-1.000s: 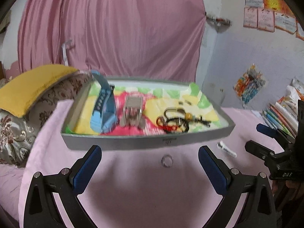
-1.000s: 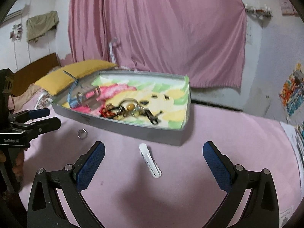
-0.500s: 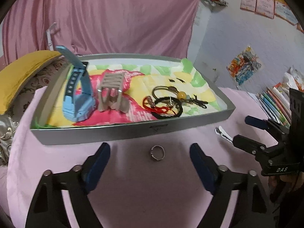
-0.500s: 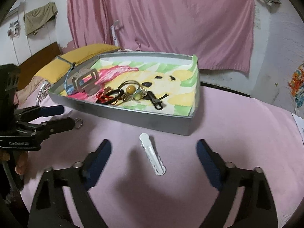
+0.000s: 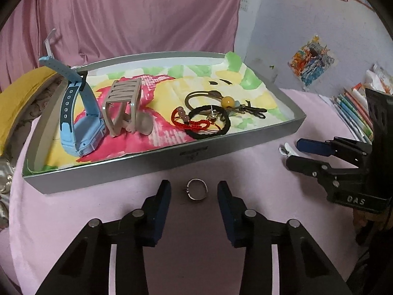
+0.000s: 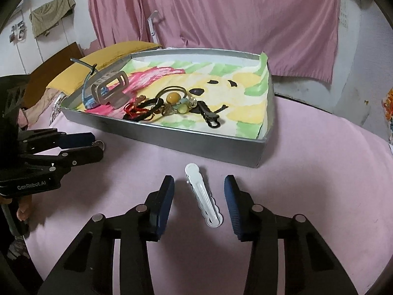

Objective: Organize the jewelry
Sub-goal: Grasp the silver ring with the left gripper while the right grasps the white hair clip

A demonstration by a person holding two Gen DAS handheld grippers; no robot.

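Left tool (image 5: 194,194): closing, ring (image 5: 196,192) between its pads at lower centre, not yet pinched.
Right tool (image 6: 199,191): closing around the white hair clip (image 6: 203,198), pads not touching it.
Tray (image 5: 147,164): upper half of frame, holding watch (image 5: 78,113), claw clip (image 5: 124,107), bracelets (image 5: 208,118).
Risk: the thin ring may skid on the soft pink cover (flat, little to grip).
Hidden: ring mostly masked in the right view.

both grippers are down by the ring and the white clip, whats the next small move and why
Probably finish closing. The left gripper has the ring between its closing jaws, and the right gripper straddles the white hair clip, also closing. Neither pair of pads looks to be touching yet, and both items still lie on the pink cloth outside the tray. Grip first, then lift.
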